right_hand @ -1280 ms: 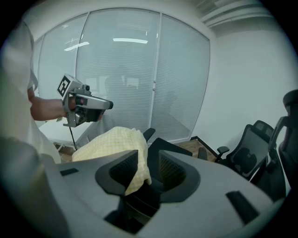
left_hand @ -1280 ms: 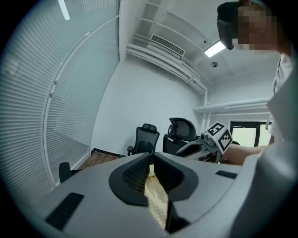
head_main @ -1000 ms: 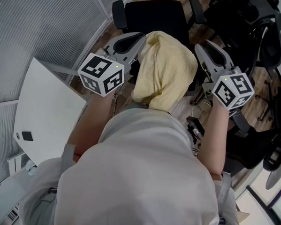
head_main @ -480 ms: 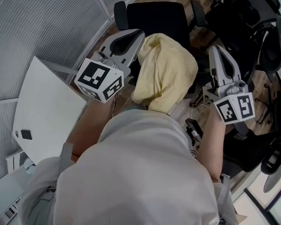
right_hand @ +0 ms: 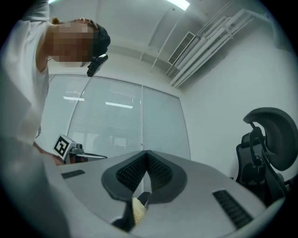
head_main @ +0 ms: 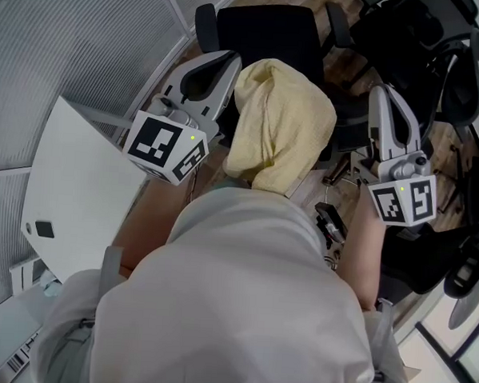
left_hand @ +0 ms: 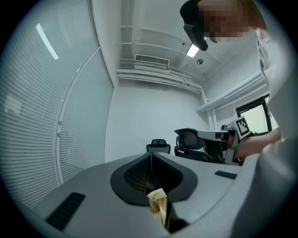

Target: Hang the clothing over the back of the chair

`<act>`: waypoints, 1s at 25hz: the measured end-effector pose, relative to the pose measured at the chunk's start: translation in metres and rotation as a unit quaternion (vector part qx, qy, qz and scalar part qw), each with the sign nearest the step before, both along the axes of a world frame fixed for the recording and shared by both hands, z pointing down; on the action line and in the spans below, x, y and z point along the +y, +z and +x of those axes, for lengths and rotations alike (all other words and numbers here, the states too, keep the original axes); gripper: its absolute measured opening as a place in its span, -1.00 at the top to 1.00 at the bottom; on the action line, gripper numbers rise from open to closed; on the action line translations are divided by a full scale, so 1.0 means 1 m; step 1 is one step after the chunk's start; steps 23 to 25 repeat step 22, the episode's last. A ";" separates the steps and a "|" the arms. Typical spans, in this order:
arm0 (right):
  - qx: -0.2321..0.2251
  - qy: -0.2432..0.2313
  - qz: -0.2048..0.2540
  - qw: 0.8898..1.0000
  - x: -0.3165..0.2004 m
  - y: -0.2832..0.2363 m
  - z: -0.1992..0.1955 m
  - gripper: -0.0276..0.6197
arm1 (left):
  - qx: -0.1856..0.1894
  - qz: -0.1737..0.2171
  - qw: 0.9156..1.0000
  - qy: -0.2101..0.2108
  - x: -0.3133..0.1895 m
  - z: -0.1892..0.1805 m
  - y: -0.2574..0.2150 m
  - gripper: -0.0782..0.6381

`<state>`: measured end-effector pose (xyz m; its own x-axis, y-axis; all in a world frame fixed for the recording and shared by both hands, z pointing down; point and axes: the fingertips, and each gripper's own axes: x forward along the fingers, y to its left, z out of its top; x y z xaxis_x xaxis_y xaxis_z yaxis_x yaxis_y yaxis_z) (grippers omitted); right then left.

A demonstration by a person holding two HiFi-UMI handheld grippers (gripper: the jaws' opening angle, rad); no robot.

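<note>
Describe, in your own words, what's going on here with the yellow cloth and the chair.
A person holds a two-jaw gripper in each hand. The left gripper is shut on a fold of the yellow clothing, and the right gripper pinches a small bit of the same fabric. The garment hangs bunched between them, over the black office chair. It does not look spread over the chair's back yet.

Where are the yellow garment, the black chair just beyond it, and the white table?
yellow garment (head_main: 279,121), head view, middle of the bunched fabric.
black chair (head_main: 268,32), head view, the broad black panel between its armrests.
white table (head_main: 71,194), head view, bare top.
</note>
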<state>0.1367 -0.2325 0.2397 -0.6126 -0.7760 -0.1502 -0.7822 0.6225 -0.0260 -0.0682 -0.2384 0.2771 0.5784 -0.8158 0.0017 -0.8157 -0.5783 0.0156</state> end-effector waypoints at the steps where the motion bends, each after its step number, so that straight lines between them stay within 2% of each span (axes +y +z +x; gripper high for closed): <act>1: 0.000 0.001 0.003 1.000 0.001 -0.002 0.000 0.85 | -0.001 -0.001 1.000 -0.004 0.000 -0.001 0.000 0.71; 7: -0.008 0.008 -0.001 1.000 0.002 0.000 0.004 0.85 | 0.004 0.002 1.000 -0.021 0.000 -0.010 -0.001 0.71; 17: -0.009 0.017 0.017 1.000 0.006 -0.007 0.007 0.85 | 0.007 0.010 1.000 -0.022 0.005 -0.008 -0.002 0.72; 25: -0.009 0.028 0.014 0.999 0.006 -0.007 0.012 0.85 | 0.005 0.012 1.000 -0.027 0.006 -0.008 -0.003 0.72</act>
